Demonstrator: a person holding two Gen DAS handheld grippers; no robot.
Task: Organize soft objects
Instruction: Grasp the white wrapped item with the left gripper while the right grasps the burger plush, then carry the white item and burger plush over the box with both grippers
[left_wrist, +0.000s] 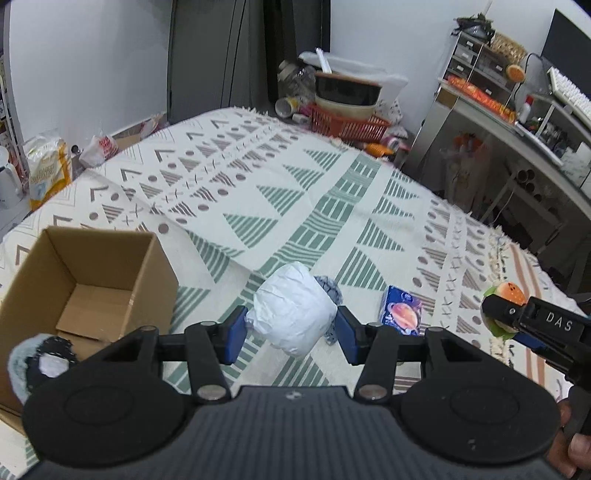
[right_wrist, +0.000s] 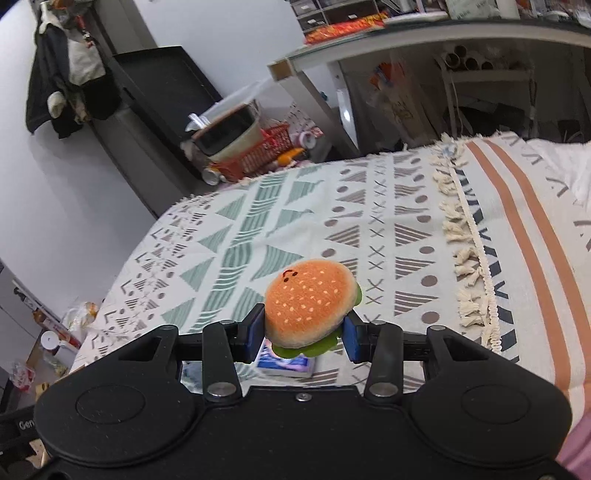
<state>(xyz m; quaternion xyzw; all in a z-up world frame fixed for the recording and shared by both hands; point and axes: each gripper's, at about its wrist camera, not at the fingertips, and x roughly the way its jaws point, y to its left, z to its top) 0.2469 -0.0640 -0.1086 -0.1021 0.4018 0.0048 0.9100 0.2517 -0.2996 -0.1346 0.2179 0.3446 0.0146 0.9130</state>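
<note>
Right gripper (right_wrist: 304, 334) is shut on the burger (right_wrist: 310, 301) above the bed (right_wrist: 406, 221), left gripper (left_wrist: 291, 330) is held open around the white bundle (left_wrist: 293, 308), which could be dropped if squeezed loosely.

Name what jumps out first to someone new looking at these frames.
The plush burger, clamped in the right gripper above the patterned bedspread, stands out first. Next, the white crumpled bundle between the fingers of the left gripper, with an open cardboard box to its left. A small blue packet lies on the bedspread between the grippers.
</note>
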